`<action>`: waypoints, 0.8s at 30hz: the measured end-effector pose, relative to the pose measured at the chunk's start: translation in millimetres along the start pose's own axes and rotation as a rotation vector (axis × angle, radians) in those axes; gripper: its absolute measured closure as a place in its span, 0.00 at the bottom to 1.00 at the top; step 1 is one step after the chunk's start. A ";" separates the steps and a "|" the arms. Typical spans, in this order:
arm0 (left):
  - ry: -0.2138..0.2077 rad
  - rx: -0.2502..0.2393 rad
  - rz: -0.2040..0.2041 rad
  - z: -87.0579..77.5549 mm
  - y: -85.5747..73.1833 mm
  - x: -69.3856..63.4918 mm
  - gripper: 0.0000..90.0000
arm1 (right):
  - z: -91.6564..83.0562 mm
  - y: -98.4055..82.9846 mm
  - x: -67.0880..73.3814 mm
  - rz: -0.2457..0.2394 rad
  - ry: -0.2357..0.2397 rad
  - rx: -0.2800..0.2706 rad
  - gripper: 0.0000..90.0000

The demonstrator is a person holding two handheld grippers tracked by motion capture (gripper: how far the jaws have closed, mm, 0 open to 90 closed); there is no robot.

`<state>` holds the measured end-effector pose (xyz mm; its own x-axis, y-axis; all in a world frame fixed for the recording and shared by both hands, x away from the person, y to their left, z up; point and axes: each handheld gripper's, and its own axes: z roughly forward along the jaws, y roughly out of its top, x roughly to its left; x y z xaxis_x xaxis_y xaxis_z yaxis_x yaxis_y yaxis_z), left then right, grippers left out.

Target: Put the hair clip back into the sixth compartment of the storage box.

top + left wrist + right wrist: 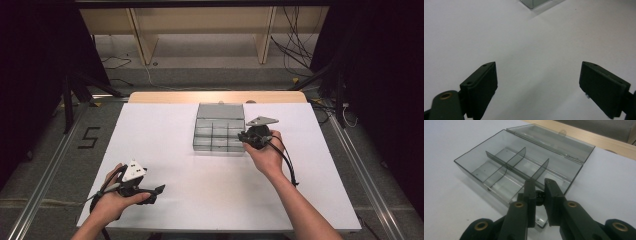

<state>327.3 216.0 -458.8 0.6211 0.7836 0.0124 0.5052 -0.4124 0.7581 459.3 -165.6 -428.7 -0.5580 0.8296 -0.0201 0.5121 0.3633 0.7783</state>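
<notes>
Seen along your right claw (539,191), its jaws pinch a small black object (539,197) over the near corner of the open grey compartment box (499,165), while from overhead your left claw (159,189), jaws spread, rests well apart on the desk (165,135).

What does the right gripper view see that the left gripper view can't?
The right gripper view alone shows the inside of the clear box: its dividers, its open lid lying back, and the right gripper closed on a small black thing over the box's near corner. The left gripper view alone shows the left gripper, its jaws wide apart with nothing between them. Both show the white table and some of the box, though the left gripper view catches just one corner of it.
</notes>
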 end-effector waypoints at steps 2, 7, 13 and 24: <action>-0.001 0.000 0.000 0.0 0.0 0.0 0.16 | 1.4 1.1 0.2 -0.001 -0.001 0.003 0.90; -0.001 0.001 0.000 0.0 -0.1 0.2 0.16 | 4.4 3.1 0.7 -0.001 0.000 0.019 0.90; -0.002 0.001 0.004 0.3 0.1 0.1 0.16 | 6.8 5.7 0.2 0.001 0.008 0.036 0.90; -0.002 0.001 0.001 0.1 0.1 0.1 0.16 | 14.0 9.5 -1.0 0.000 0.014 0.088 0.90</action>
<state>327.5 216.1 -458.8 0.6228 0.7823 0.0114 0.5051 -0.4132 0.7577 473.8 -157.1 -430.0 -0.5666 0.8239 -0.0110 0.5671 0.3997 0.7201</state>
